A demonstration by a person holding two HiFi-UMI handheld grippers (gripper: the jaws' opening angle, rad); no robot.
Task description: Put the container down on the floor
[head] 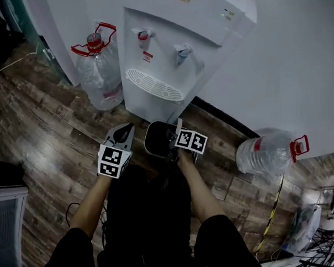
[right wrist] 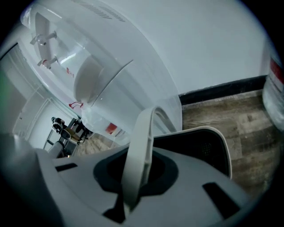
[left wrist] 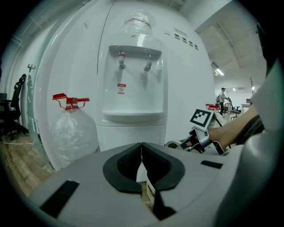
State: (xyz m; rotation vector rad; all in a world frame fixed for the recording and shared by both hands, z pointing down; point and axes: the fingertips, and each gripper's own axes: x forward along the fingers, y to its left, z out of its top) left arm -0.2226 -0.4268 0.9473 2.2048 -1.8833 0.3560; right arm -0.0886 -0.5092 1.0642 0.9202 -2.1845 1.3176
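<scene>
looking down at a white container with a dark inside, right in front of the water dispenser and low over the wood floor. can't tell from up here whether already touching down or hanging just above.

pinched by the right gripper, jaws nearly together around the thin arched handle (basically a flat plastic strap), nothing else in there. left gripper parked just beside the container on the left, jaws closed tip to tip on nothing.

guessing at the feel: looks empty, so probably light. rigid plastic shell, smooth, likely a bit slick. would expect the handle to flex some and let the body swing or tilt, being held from one narrow spot. best place to hold seems to be the top of that handle arch, right where gripped now. could steady the rim wall with the left gripper if wobbly.

for the set-down: lower straight, keep level, wait for the base to sit flat before easing off. big water bottle left of the dispenser, second bottle off to the right, both well apart from the drop spot.
</scene>
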